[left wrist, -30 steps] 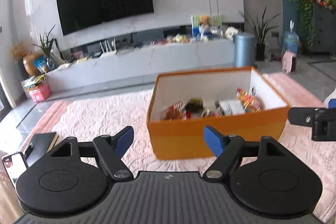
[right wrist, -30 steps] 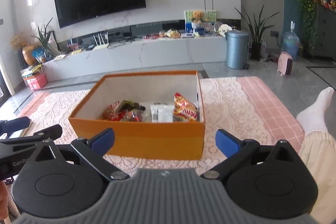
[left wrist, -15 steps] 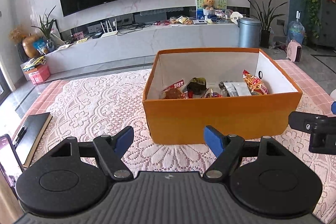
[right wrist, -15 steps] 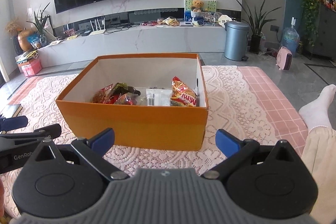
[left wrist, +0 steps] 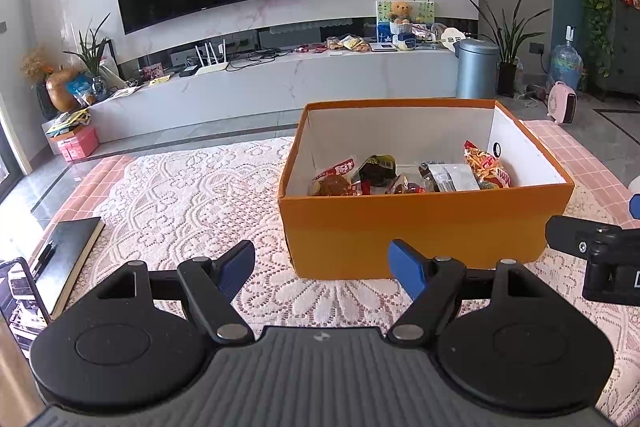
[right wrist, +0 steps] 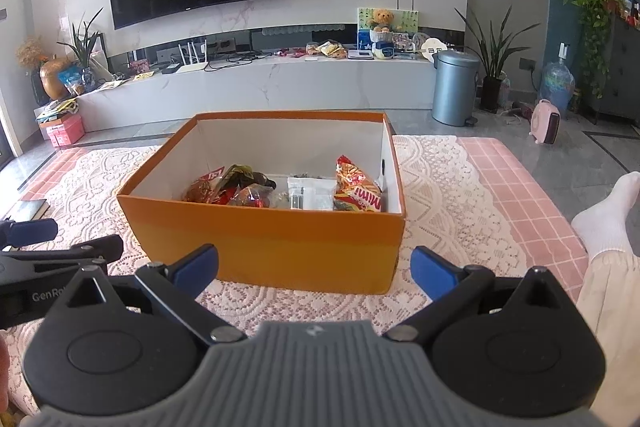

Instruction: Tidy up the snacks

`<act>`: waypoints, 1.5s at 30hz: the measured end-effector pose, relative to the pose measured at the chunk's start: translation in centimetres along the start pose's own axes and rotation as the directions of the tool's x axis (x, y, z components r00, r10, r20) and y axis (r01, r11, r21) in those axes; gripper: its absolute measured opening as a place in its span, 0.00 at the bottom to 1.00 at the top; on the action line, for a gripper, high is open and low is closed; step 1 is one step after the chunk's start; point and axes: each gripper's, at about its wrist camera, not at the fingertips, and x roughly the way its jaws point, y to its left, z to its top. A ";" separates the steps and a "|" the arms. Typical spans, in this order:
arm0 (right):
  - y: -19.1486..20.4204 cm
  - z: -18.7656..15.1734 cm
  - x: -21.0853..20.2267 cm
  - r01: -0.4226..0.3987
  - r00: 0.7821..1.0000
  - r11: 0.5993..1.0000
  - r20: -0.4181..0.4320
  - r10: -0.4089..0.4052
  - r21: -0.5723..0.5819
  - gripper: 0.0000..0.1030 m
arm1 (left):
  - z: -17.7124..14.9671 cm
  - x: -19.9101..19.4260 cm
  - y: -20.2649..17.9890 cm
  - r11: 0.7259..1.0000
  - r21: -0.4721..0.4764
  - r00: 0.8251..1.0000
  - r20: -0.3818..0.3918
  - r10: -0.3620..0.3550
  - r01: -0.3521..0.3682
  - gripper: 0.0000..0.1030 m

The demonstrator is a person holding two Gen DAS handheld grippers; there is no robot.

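An open orange box (left wrist: 420, 231) (right wrist: 272, 239) stands on a white lace cloth. Inside lie several snack packets: a red-yellow chip bag (left wrist: 486, 165) (right wrist: 358, 187) at the right end, a white packet (left wrist: 454, 177) (right wrist: 310, 193) in the middle, dark and red wrappers (left wrist: 360, 175) (right wrist: 232, 187) at the left. My left gripper (left wrist: 322, 269) is open and empty, in front of the box's left corner. My right gripper (right wrist: 314, 269) is open and empty, in front of the box's near wall. Each gripper shows at the edge of the other's view.
A dark notebook (left wrist: 66, 251) and a phone (left wrist: 22, 301) lie at the left on the cloth. A person's white-socked foot (right wrist: 608, 211) is at the right. A TV console (left wrist: 280, 83), a grey bin (left wrist: 476, 69) and plants stand behind.
Both views have steadied and tilted down a little, so the box sits more level and its contents show better. Both grippers stay open and empty.
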 end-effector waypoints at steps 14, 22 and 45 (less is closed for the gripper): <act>0.4 -0.1 0.0 0.004 1.000 1.000 0.002 -0.004 -0.019 0.96 | 0.0 0.0 0.2 1.000 -0.002 1.000 -0.001 0.004 -0.004 0.87; 0.4 -0.1 0.1 0.006 1.000 1.000 -0.001 -0.006 -0.025 0.96 | 0.0 0.1 0.3 1.000 -0.003 1.000 -0.003 0.007 -0.007 0.87; 0.5 -0.2 0.1 0.009 1.000 0.999 0.003 -0.009 -0.031 0.96 | 0.0 -0.1 0.4 1.000 -0.006 1.000 -0.001 0.017 -0.017 0.86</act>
